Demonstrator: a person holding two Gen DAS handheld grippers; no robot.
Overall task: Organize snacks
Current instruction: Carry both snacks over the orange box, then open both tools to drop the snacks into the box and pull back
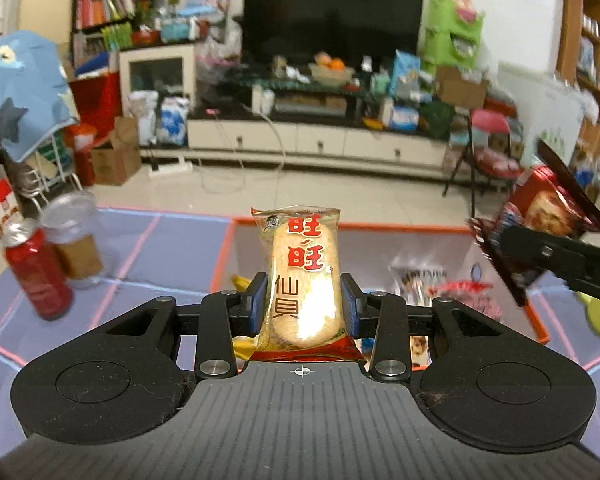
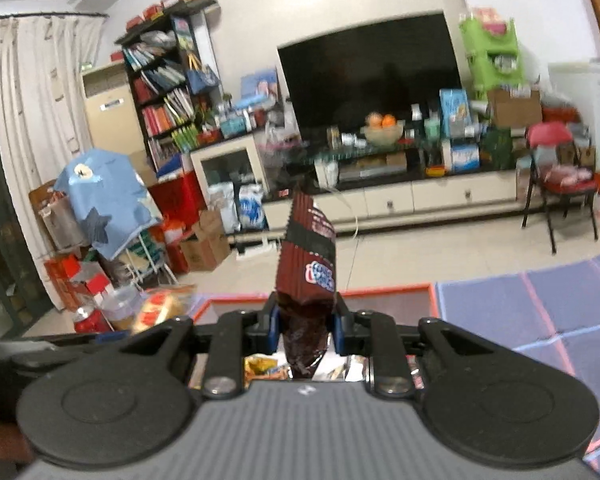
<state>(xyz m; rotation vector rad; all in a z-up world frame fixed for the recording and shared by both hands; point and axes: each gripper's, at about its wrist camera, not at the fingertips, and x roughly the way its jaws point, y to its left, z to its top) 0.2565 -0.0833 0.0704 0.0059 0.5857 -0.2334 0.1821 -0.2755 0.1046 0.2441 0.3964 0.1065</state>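
While the left tool [image 1: 303,306] clamps a rice cracker [image 1: 300,280] and the right tool [image 2: 306,328] a brown packet [image 2: 306,276], each should clear the bin [image 1: 380,227] rim before release.

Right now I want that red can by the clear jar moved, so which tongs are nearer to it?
Left. The left tongs, holding a rice cracker packet, have the red can close on their left. The right tongs, gripping a brown packet, are beyond them.

Upright clear-wrapped rice cracker [image 1: 300,280] and edge-on dark red snack packet [image 2: 306,276], above orange-rimmed bin [image 1: 380,227].
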